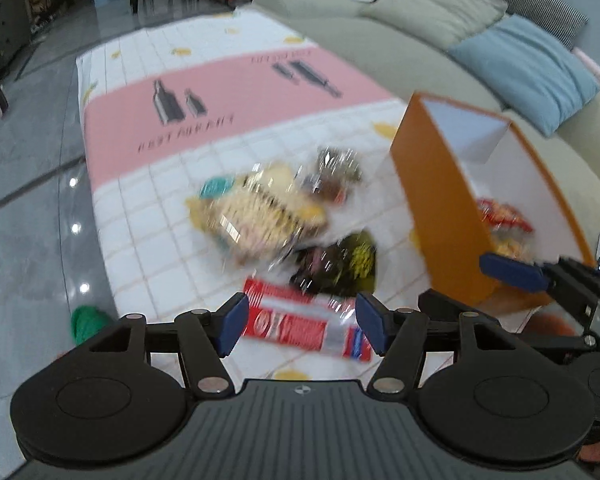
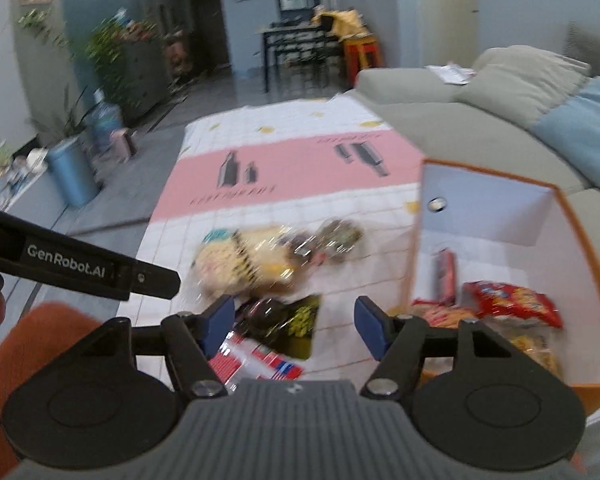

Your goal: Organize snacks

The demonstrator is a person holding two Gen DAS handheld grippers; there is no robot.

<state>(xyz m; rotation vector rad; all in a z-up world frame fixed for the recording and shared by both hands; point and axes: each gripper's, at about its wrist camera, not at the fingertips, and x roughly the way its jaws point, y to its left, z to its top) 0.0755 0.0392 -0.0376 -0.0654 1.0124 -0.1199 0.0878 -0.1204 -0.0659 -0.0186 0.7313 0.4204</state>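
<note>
Snack packs lie in a blurred pile on the table: a yellow bag (image 1: 256, 216), a dark shiny pack (image 1: 336, 172), a black and green pack (image 1: 336, 264) and a red and white pack (image 1: 300, 324). My left gripper (image 1: 302, 326) is open and empty, just above the red and white pack. An orange box (image 1: 440, 208) with a white inside stands to the right and holds red snack bags (image 2: 512, 304). My right gripper (image 2: 296, 326) is open and empty, above the black and green pack (image 2: 296, 320), left of the box wall (image 2: 414, 248).
The table wears a white grid cloth with a pink band (image 1: 228, 108). A grey-green sofa (image 1: 380, 48) with a blue cushion (image 1: 532, 68) runs along the right. A green object (image 1: 86, 322) lies on the grey floor at left. A dining table and chairs (image 2: 296, 52) stand far back.
</note>
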